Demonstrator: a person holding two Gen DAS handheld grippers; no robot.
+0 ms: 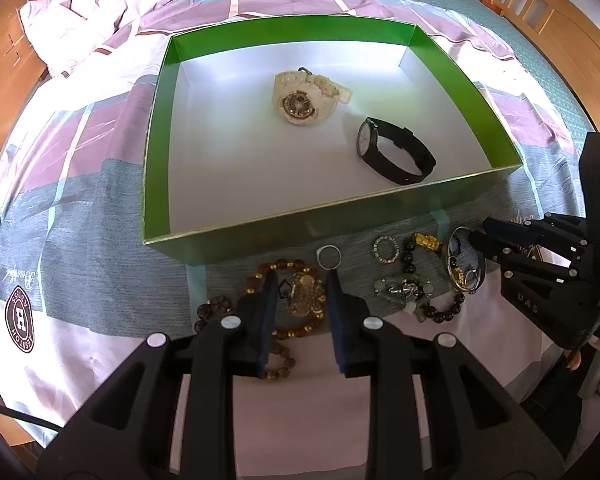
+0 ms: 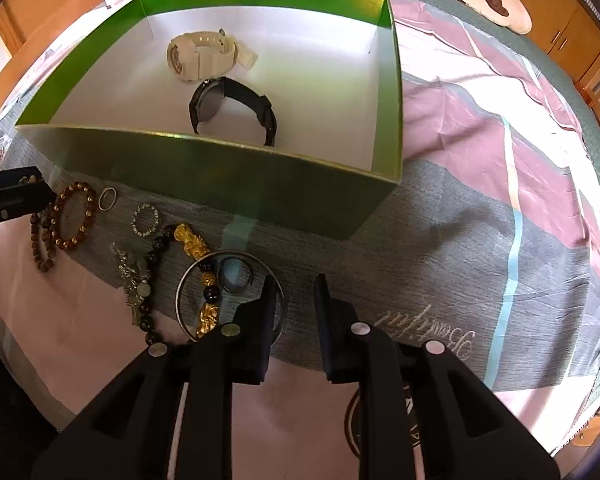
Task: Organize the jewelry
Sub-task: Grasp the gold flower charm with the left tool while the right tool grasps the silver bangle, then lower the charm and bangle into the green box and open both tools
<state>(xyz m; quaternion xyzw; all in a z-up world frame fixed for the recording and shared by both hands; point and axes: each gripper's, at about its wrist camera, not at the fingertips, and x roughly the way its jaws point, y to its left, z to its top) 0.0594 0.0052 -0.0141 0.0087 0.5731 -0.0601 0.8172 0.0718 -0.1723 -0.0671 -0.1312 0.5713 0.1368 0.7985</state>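
From your left wrist, the left gripper [image 1: 300,280] points down at the amber bead bracelet [image 1: 296,304] on the bedspread [image 1: 100,208], fingers slightly spread either side of its gold pendant and pinching nothing, while the cream watch [image 1: 304,96] and black watch [image 1: 396,152] lie in the green box [image 1: 156,128] beyond. From your right wrist, the right gripper [image 2: 296,292] hangs fingers parted and empty, its left finger over the silver bangle [image 2: 188,280], near the box's front wall.
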